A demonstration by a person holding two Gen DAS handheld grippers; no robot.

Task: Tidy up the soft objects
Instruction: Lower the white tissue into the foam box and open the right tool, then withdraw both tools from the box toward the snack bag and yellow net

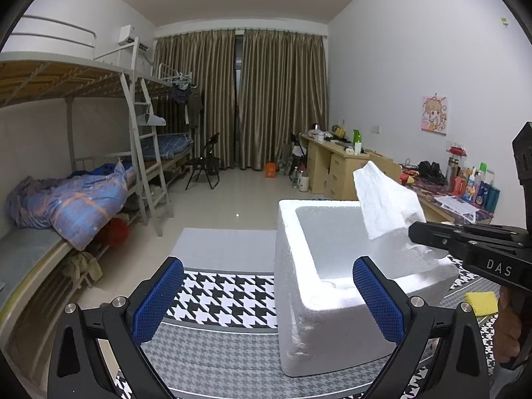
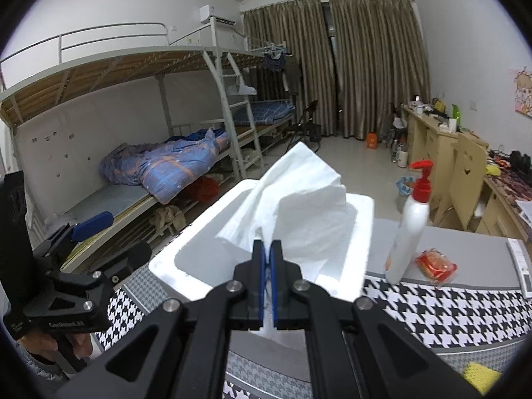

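A white tissue sheet (image 2: pixel 299 196) is pinched in my right gripper (image 2: pixel 267 246), whose blue pads are shut on its lower edge. The sheet stands up over the open white foam box (image 2: pixel 362 219). In the left wrist view the same tissue (image 1: pixel 385 199) hangs above the foam box (image 1: pixel 299 279), with the right gripper (image 1: pixel 415 232) reaching in from the right. My left gripper (image 1: pixel 266 286) is open, its blue pads (image 1: pixel 156 299) wide apart on either side of the box's near corner, touching nothing. A yellow knitted cloth (image 1: pixel 480 302) lies on the table to the right of the box.
The box stands on a table with a houndstooth cloth (image 1: pixel 226 296). A white pump bottle with a red top (image 2: pixel 410 222) and a red snack packet (image 2: pixel 437 266) stand right of the box. A bunk bed (image 1: pixel 83 179) is to the left, desks (image 1: pixel 335 163) to the right.
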